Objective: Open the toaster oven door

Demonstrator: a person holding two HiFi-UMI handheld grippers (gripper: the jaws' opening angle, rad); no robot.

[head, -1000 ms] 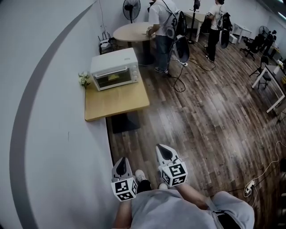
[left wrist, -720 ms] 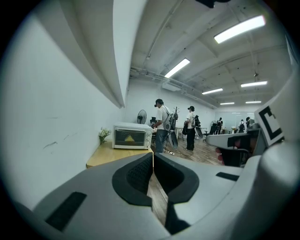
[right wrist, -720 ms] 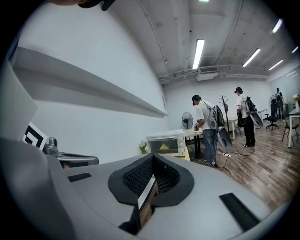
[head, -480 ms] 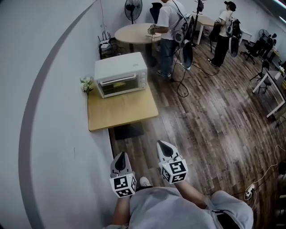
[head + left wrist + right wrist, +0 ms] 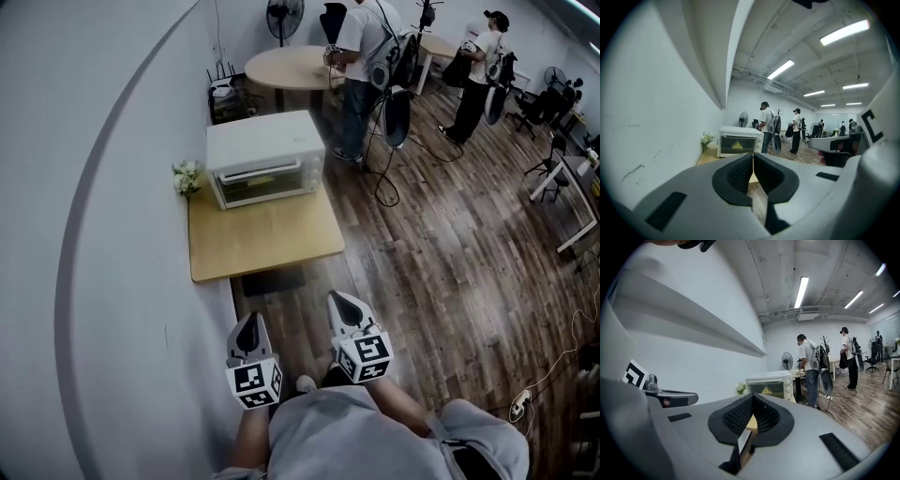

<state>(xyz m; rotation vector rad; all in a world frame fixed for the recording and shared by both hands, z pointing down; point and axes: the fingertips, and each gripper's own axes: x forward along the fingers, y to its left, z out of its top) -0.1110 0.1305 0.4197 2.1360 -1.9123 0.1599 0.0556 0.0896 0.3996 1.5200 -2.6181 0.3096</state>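
Fingers of left gripper (image 5: 249, 333) and right gripper (image 5: 344, 317) are pressed together, empty, well apart from the toaster oven (image 5: 265, 141) at upper centre, whose rigid door (image 5: 267, 187) likely swings lightly by its top handle (image 5: 265, 174).

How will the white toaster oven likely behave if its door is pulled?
The toaster oven looks boxy and wide, so tipping seems unlikely. It stands free on the smooth wooden table, so it may slide forward.
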